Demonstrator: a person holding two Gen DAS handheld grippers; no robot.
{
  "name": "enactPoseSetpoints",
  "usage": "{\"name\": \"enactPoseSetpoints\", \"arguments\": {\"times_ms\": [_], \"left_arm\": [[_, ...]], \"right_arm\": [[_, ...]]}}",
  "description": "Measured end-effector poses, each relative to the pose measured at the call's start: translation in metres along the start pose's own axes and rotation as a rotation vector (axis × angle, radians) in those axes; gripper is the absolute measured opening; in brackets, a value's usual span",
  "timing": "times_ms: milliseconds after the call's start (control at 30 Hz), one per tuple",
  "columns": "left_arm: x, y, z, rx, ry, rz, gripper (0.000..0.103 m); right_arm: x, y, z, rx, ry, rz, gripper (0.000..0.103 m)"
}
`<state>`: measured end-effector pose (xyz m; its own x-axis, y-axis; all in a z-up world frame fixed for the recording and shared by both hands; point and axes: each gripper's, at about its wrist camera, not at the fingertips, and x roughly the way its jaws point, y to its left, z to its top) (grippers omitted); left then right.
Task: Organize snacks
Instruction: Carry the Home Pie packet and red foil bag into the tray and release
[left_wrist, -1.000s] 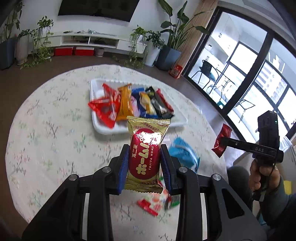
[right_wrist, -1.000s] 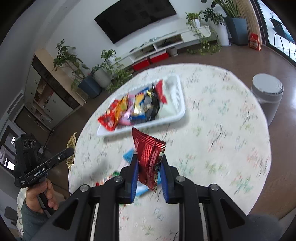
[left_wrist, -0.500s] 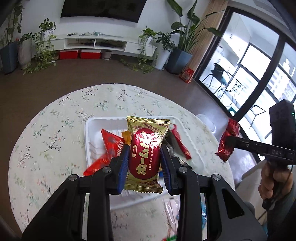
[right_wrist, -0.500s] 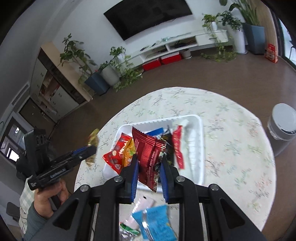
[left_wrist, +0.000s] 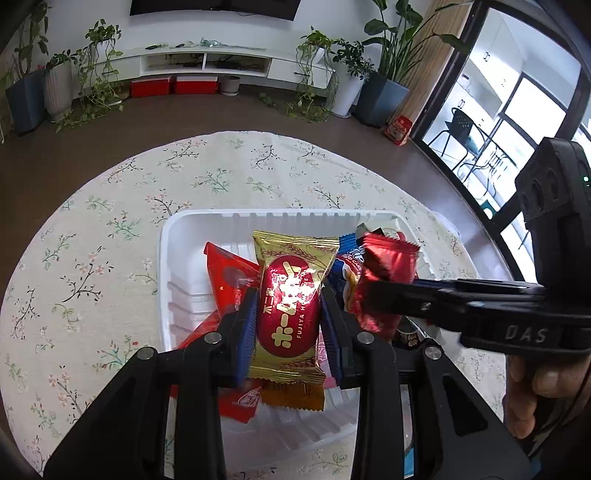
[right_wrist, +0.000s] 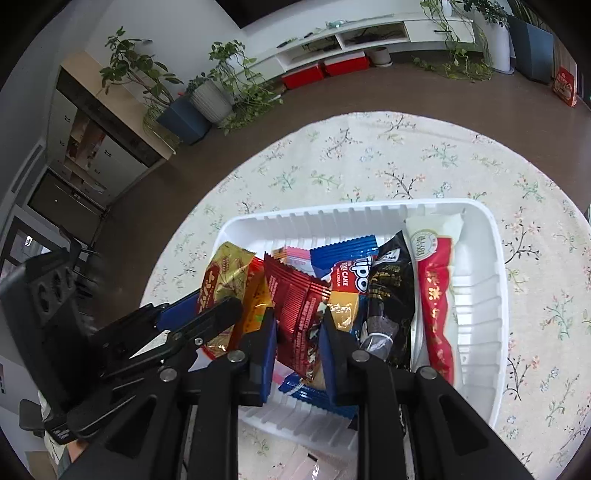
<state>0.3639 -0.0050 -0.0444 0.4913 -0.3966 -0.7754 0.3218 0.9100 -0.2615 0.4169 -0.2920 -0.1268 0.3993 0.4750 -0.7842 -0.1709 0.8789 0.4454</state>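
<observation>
While both grippers hover over a white tray (left_wrist: 173, 258) on a round table covered by a floral tablecloth (left_wrist: 92, 229), each one holds a snack. The left gripper (left_wrist: 289, 314) is clamped on a gold packet with a red oval label (left_wrist: 290, 306), pinched between its two blue-padded fingers (left_wrist: 246, 325). That packet stands upright between the fingers, its crimped top edge pointing away from the camera, above the snacks already lying in the tray.

Just to its right, the right gripper (right_wrist: 298, 334) grips a dark red foil packet (right_wrist: 295, 314), which also sticks up between blue pads. In the left wrist view the same dark red packet appears beside the gold one, held by black fingers reaching in from the right. The two held packets sit close together, side by side, over the left half of the tray.

Lying in the tray are a blue cake wrapper (right_wrist: 347, 266), a black packet (right_wrist: 391, 295), a long red and white packet (right_wrist: 437, 295) along the right side, an orange packet (left_wrist: 291, 397) and red packets (left_wrist: 225, 277) at the left. The tray's right end beyond the long packet shows bare ribbed plastic. Beyond the table are potted plants (left_wrist: 92, 74) and a low white TV shelf (left_wrist: 207, 62).
</observation>
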Motion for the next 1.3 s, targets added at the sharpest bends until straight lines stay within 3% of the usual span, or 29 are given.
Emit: {"name": "enactPoseSetpoints", "arguments": {"times_ms": [500, 600, 633, 833, 967, 1033, 1267, 1300], "left_arm": [[0.021, 0.001, 0.0, 0.02, 0.026, 0.025, 0.031], [0.019, 0.0, -0.003, 0.03, 0.027, 0.026, 0.031], [0.018, 0.0, -0.003, 0.031, 0.027, 0.026, 0.033], [0.013, -0.001, -0.004, 0.037, 0.003, 0.034, 0.054], [0.007, -0.002, -0.006, 0.034, -0.009, 0.031, 0.058], [0.001, -0.004, -0.008, 0.037, -0.019, 0.03, 0.066], [-0.039, -0.009, -0.02, 0.028, -0.086, -0.003, 0.082], [-0.046, -0.01, -0.023, 0.032, -0.092, -0.009, 0.09]], "right_arm": [[0.023, -0.009, -0.001, 0.011, -0.007, -0.025, 0.026], [0.023, -0.012, -0.002, 0.006, -0.009, -0.043, 0.035], [0.022, -0.013, -0.003, 0.012, -0.011, -0.051, 0.04], [0.016, -0.02, -0.005, 0.026, -0.027, -0.044, 0.041], [0.005, -0.02, -0.01, 0.023, -0.047, -0.041, 0.041], [-0.005, -0.022, -0.013, 0.032, -0.062, -0.045, 0.054], [-0.053, -0.029, -0.035, 0.077, -0.143, -0.001, 0.07], [-0.059, -0.029, -0.04, 0.077, -0.151, 0.015, 0.073]]}}
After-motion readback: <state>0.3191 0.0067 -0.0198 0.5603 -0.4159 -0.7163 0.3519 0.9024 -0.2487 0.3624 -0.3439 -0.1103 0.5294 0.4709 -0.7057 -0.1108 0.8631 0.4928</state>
